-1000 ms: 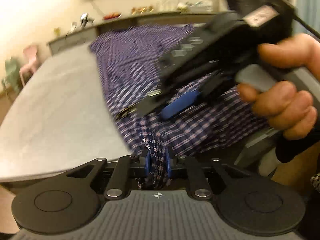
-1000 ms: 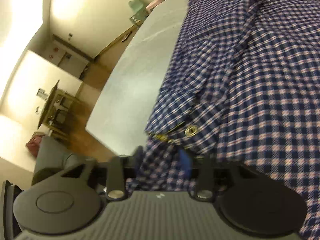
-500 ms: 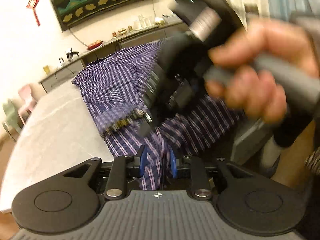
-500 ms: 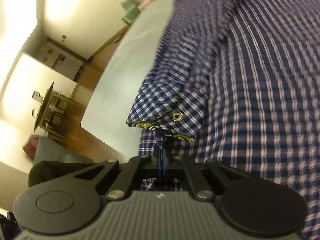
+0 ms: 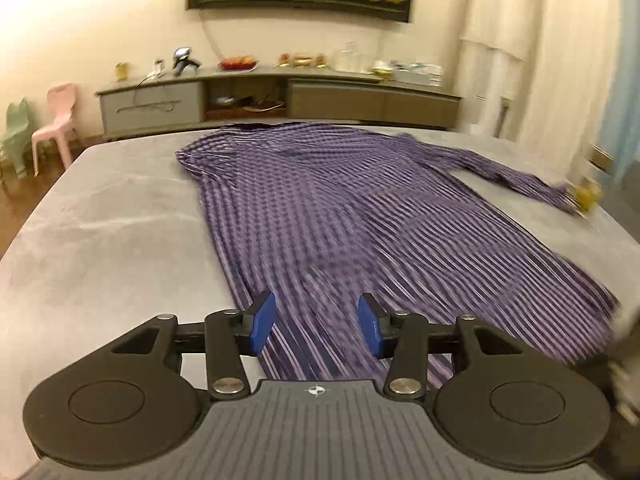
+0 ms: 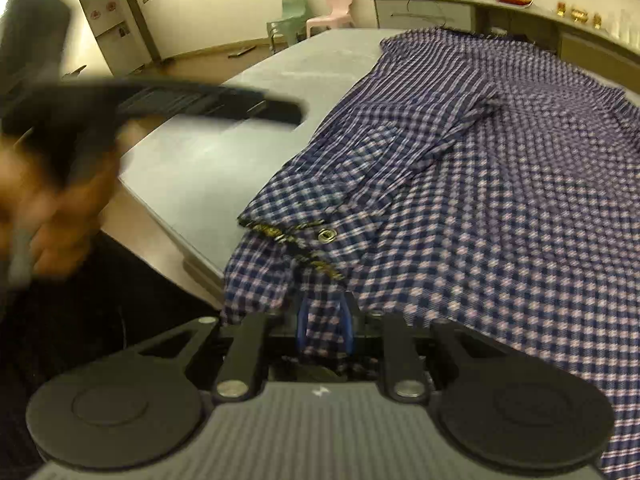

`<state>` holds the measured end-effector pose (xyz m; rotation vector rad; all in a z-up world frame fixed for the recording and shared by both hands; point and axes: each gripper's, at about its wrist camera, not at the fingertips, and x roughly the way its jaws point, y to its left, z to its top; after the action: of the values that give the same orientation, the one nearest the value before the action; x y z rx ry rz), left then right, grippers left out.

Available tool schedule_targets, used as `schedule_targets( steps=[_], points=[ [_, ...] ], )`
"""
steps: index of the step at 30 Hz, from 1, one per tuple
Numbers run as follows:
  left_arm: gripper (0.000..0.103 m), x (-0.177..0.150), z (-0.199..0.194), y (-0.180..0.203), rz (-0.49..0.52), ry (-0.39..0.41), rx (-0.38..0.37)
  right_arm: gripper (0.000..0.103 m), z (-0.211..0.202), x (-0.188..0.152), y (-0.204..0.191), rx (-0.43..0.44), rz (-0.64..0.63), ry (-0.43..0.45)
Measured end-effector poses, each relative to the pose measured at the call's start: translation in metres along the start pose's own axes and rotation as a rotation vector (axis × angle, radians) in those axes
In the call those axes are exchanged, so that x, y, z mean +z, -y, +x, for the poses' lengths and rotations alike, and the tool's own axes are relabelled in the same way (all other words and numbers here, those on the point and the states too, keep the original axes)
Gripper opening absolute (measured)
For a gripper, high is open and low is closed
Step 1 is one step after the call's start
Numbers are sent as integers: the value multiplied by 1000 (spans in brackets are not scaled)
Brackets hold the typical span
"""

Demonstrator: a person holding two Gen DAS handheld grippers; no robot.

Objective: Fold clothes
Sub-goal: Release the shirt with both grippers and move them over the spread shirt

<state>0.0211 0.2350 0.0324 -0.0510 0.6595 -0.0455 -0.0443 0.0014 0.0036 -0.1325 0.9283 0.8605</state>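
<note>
A blue and white checked shirt [image 5: 360, 220] lies spread on the grey table [image 5: 112, 232], one sleeve [image 5: 512, 172] stretched to the far right. My left gripper [image 5: 316, 324] is open and empty above the shirt's near hem. My right gripper [image 6: 325, 320] is shut on a fold of the shirt [image 6: 500, 200] at the table's near edge, just behind the cuff [image 6: 296, 236] of a folded-in sleeve with a metal snap. The left gripper shows blurred at the left in the right wrist view [image 6: 298, 114].
The grey table [image 6: 224, 148] has bare surface left of the shirt. A low sideboard [image 5: 276, 96] with small items stands along the far wall. A pink chair [image 5: 56, 120] and a green one [image 5: 16, 136] stand at the far left. Curtains [image 5: 560, 60] hang at the right.
My left gripper has let go of the shirt, opened and pulled back to the left. My right gripper stays shut on the fabric, and the shirt now lies flatter.
</note>
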Motion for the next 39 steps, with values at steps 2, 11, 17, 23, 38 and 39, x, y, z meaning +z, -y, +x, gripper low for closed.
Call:
schedule_targets(
  steps=[2,11,17,23,38,39],
  points=[
    [49,29,38,-18,-39,-5,50,19,-8,6,6,-21,-15,17],
    [49,102,194,-41,29,-104,71,31,-26,42,136,-333,53,36],
    [67,121,273,-86,-16,-168,172,33,5,43,198,-355,124,34],
    [70,152,318,-109,13,-127,245,34,35,60,194,-193,135,39],
    [61,126,233,-13,234,-77,110,33,9,37,201,-141,114,50],
    [61,115,229,-4,269,-110,99,33,8,36,199,-146,100,48]
  ],
)
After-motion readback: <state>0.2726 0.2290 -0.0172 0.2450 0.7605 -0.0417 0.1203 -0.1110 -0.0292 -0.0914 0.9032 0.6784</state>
